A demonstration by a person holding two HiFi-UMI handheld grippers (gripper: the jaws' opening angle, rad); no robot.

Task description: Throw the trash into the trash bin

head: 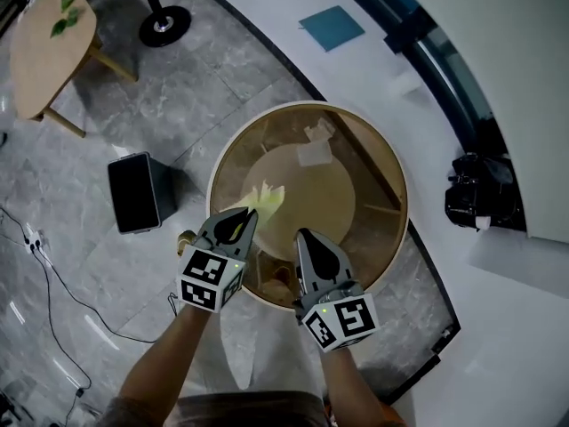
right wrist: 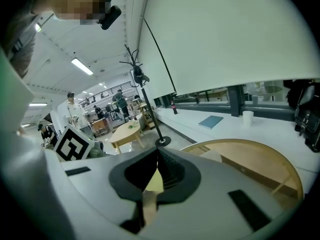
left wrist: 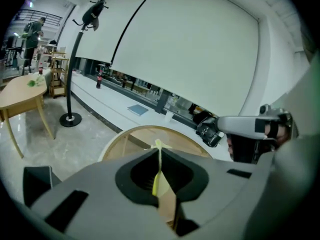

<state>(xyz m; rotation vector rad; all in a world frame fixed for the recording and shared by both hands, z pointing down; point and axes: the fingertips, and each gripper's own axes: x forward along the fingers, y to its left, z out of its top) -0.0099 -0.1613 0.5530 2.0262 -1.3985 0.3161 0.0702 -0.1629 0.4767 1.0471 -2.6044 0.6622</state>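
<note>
My left gripper [head: 244,213] is shut on a yellow-green paper scrap [head: 264,198] that sticks out past its tips over the near left rim of the round glass-topped wooden table [head: 396,163]. The left gripper view shows the same scrap [left wrist: 159,176] clamped edge-on between the pads. Beside it, my right gripper [head: 307,236] is shut, and the right gripper view shows a small yellowish paper scrap [right wrist: 155,181] caught in its jaws. The black trash bin [head: 133,192] stands on the floor to the left of the table. White paper scraps [head: 316,148] lie on the table's far side.
A small wooden side table [head: 49,43] and a coat stand's round base [head: 164,25] stand at the upper left. A cable [head: 53,283] runs across the floor at the left. A black camera [head: 480,189] and a blue book [head: 331,27] rest on the white ledge.
</note>
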